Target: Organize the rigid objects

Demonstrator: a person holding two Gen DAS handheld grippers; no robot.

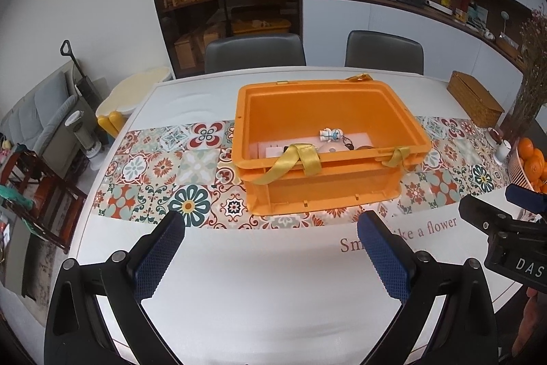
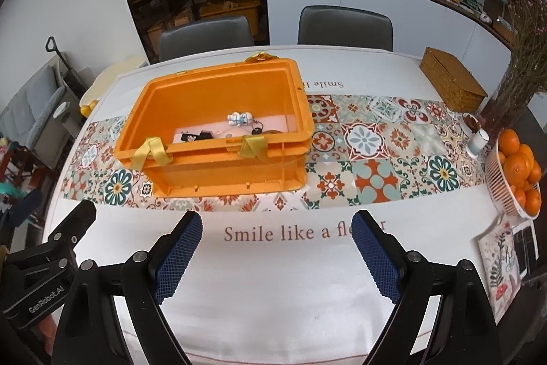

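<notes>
Seemingly at rest, the left claw (image 1: 270,248) in the left wrist view hangs spread wide above the bare white cloth of the tabletop (image 1: 273,296), gripping nothing; its pads are dark blue with a fine waffle texture, made to bite on smooth, hard things. Straight ahead sits the orange crate (image 1: 403,112), a moulded plastic bin with a ribbed rim and glossy walls, placed on the tiled-pattern runner where both hands can probably reach it. Two satin yellow straps (image 1: 290,159) hang limp over its near edge. On the bottom lies a small white figurine (image 1: 331,134) beside a few dark small items that are too small to name. The other tool's black body pokes in at the right edge.

From the right wrist view, the right claw (image 2: 277,248) is likewise parted and empty, low over the printed words on the cloth. The crate stands ahead and to the left, figurine inside, lid absent. Off to the right are a woven box (image 2: 454,84), a white mug (image 2: 478,139) and a slatted basket of oranges (image 2: 512,194), well apart from the crate.
</notes>
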